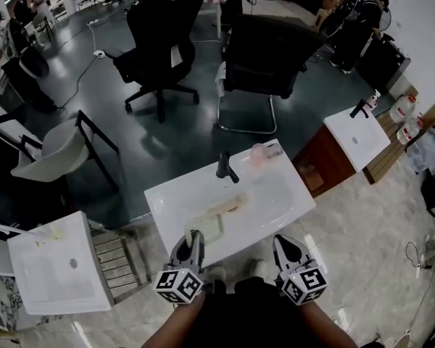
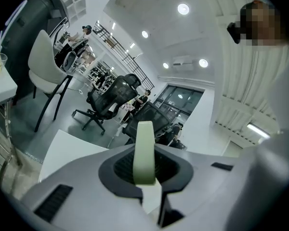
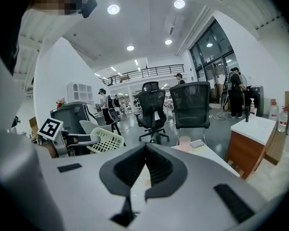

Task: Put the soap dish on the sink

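Soap dish [image 1: 206,227]: pale, slotted, clamped in left claw [image 1: 191,236], over sink's [image 1: 275,201] near rim | Basin: pale oblong item [image 1: 228,206] | Pink cup [image 1: 258,153]: far right | Right claw [image 1: 288,241]: together

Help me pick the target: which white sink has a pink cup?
The middle sink of the three: a pink cup stands at its far right corner. The left sink and right sink have none.

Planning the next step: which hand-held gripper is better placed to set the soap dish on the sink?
Left. The left hand-held gripper grips the soap dish over the near edge of the sink; the right hand-held gripper is shut and empty.
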A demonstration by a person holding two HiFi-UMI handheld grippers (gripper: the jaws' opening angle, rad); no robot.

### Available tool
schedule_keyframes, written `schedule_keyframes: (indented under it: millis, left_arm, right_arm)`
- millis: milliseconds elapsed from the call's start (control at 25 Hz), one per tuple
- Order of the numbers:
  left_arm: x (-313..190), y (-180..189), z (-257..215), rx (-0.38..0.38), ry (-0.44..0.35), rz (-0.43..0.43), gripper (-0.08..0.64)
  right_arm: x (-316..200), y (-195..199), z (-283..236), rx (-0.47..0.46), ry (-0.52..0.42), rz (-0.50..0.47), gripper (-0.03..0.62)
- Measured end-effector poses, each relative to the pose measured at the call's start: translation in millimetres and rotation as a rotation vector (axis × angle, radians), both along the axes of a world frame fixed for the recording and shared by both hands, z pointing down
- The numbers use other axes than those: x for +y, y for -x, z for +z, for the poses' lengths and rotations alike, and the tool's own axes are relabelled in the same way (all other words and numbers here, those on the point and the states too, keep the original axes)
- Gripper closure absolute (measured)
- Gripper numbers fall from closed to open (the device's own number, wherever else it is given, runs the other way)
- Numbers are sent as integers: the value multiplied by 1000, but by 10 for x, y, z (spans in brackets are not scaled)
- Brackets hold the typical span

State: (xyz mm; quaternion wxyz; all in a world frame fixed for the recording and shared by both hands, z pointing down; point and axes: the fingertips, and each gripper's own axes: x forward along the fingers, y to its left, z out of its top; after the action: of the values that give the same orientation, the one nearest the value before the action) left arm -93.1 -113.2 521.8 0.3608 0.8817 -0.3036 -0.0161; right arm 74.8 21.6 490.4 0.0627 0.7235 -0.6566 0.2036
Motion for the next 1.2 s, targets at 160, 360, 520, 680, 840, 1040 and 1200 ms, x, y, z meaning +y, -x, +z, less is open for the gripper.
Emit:
schedule_keyframes:
  millis: [160,360,520,680,840,1040,1200]
  left_arm:
    - [-78,31,-28,46,2,-1,515]
    - [-236,80,-4,34,6,-78,514]
    - [-381,53,37,21,14,-143,514]
    - [-550,-56,157,0,48,-207,514]
    - [-742,-240,356,-49,64,-239,514]
    - [-1048,-473,622,-54,142,-308,514]
    - [-1235,-666,813,-76,154,-336,514]
  right_arm:
    - [-214,151,-86,-27,-68,-93,595]
    - [-491,282,-138,-23,-114,-223,595]
    - [-823,149,-94,-18,-111,-267,594]
    - [-1253,-215,-118,-4,-83,-259,594]
    - [-1531,-496,-137,-18,-106,-289,595]
    - [-1794,-757,-28,-47,-94,-347,595]
    - [-2026,-954,75,-73,-84,-392,595]
